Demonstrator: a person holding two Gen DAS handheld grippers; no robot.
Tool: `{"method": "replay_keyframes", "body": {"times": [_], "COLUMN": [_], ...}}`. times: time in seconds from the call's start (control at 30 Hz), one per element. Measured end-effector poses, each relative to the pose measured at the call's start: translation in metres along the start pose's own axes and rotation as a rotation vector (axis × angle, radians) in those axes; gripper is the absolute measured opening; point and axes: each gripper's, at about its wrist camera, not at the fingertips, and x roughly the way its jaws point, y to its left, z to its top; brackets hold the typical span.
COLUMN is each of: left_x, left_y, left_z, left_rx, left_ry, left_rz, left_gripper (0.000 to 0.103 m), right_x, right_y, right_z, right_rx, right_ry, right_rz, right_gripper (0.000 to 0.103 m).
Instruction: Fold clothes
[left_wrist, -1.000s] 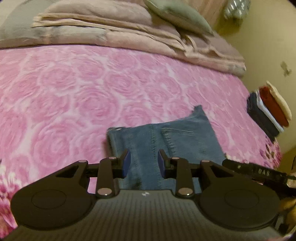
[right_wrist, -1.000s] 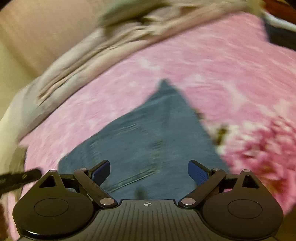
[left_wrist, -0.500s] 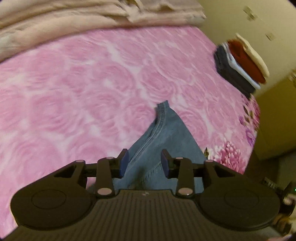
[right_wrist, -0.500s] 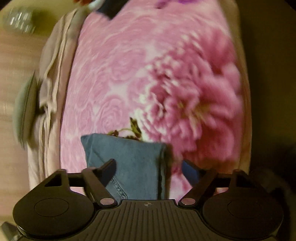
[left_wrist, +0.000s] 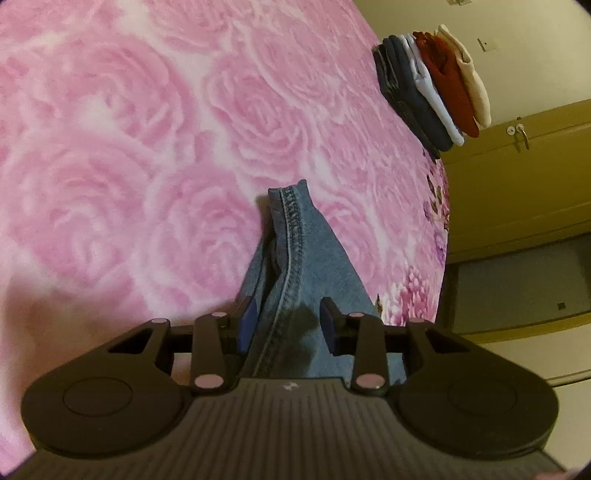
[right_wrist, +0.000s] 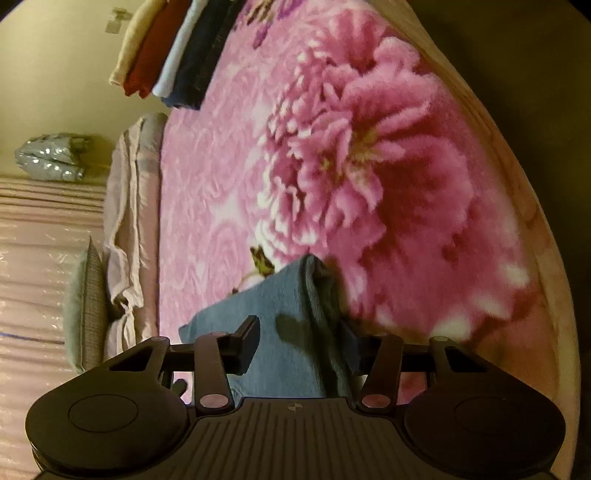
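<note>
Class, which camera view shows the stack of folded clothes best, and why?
The left wrist view: the stack of folded clothes shows whole, each layer distinct. The right wrist view shows the same stack cut off at the frame's top edge.

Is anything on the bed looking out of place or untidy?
Nothing stands out. The folded jeans lie flat on the pink blanket, and the stack of folded clothes at the far edge looks neat.
</note>
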Motion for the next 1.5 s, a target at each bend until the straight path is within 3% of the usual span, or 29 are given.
{"method": "replay_keyframes", "body": {"times": [0.13,0.2,0.23,0.3,0.43,0.63,0.7,0.73,0.8,0.9,0.97,1.07,1.17,1.3,1.4,1.5], "left_x": [0.01,0.014,0.016,0.019,0.016,0.021,0.014,0.008,-0.006,-0.018,-0.01,0.011,0.012,-0.027,-0.047,-0.059], "left_y": [0.008,0.01,0.009,0.007,0.007,0.001,-0.011,-0.019,-0.033,-0.051,-0.063,-0.069,-0.053,-0.033,-0.039,-0.055], "left_z": [0.012,0.017,0.019,0.022,0.026,0.018,0.018,0.017,0.015,0.01,0.0,-0.018,-0.039,-0.064,-0.085,-0.089], "left_rx": [-0.022,-0.015,0.004,0.058,0.162,0.314,0.349,0.375,0.427,0.477,0.558,0.702,0.764,0.723,0.761,0.757], "left_ry": [0.001,0.01,0.022,0.037,0.022,0.014,0.006,-0.005,-0.047,-0.064,-0.005,0.089,0.166,0.136,0.127,0.065], "left_rz": [-0.057,-0.078,-0.082,-0.078,-0.066,-0.004,0.036,0.059,0.127,0.091,0.056,0.087,0.099,0.06,0.112,0.15], "left_gripper": [0.029,0.015,0.007,0.005,0.003,0.006,0.009,0.009,0.004,0.004,0.004,0.0,0.0,0.0,0.0,0.0], "right_x": [0.0,0.0,0.0,-0.002,-0.004,0.003,-0.004,-0.009,-0.016,-0.024,-0.013,0.005,0.012,-0.002,-0.013,-0.025], "right_y": [0.0,0.0,0.001,0.004,0.012,0.015,0.027,0.034,0.046,0.061,0.068,0.076,0.068,0.055,0.056,0.063], "right_z": [0.0,0.0,-0.001,-0.002,-0.008,-0.014,-0.012,-0.012,-0.014,-0.022,-0.036,-0.058,-0.084,-0.121,-0.128,-0.129], "right_rx": [-0.047,-0.071,-0.093,-0.139,-0.276,-0.345,-0.388,-0.42,-0.468,-0.514,-0.583,-0.687,-0.764,-0.842,-0.822,-0.788], "right_ry": [-0.011,-0.017,-0.015,-0.009,-0.02,-0.007,-0.027,-0.053,-0.082,-0.091,-0.044,0.02,0.086,0.142,0.158,0.151], "right_rz": [-0.021,-0.032,-0.033,-0.034,-0.053,-0.103,-0.171,-0.214,-0.25,-0.228,-0.218,-0.215,-0.264,-0.306,-0.317,-0.318], "right_gripper": [0.035,0.023,0.021,0.012,0.005,0.009,0.035,0.036,0.036,0.035,0.035,0.035,0.035,0.035,0.035,0.035]}}
